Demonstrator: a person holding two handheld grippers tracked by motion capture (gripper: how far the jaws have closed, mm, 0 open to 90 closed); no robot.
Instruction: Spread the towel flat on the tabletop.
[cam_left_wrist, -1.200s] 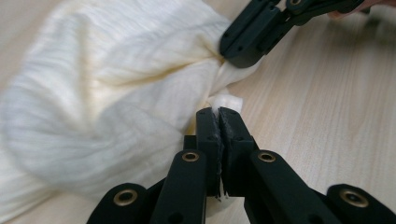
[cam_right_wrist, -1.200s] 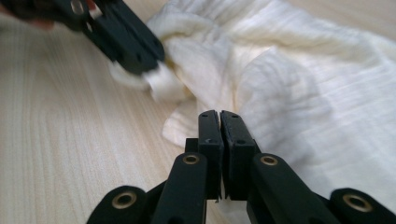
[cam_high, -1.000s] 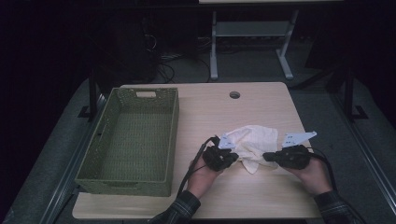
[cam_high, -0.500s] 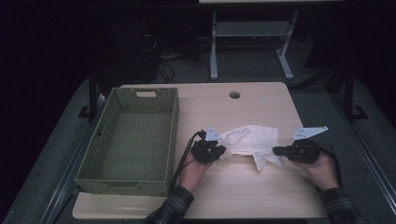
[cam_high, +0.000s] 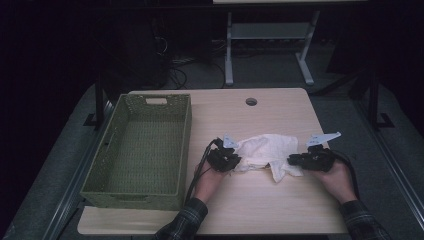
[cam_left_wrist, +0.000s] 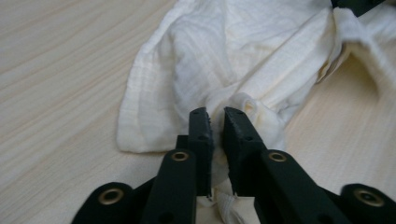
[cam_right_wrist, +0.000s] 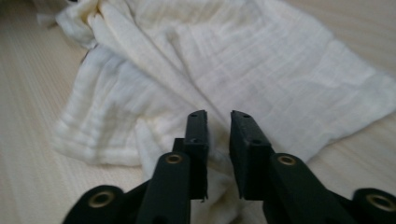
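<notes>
High view: both grippers, left gripper and right gripper, jaws just parting off white cloth; no readable writing.

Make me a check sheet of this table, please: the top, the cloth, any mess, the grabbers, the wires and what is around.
Surface: light wood table with a round hole near the far edge.
Job's things: white cloth, crumpled, lying on the table between the grippers.
Clutter: green basket at the left, nothing seen in it.
Grippers: left gripper and right gripper at the cloth's two ends; jaws have just been opening, a narrow gap shows, cloth between them but not pinched.
Cables: black cable loops from the left gripper.
Surroundings: dark floor, a metal stand beyond the table.
</notes>
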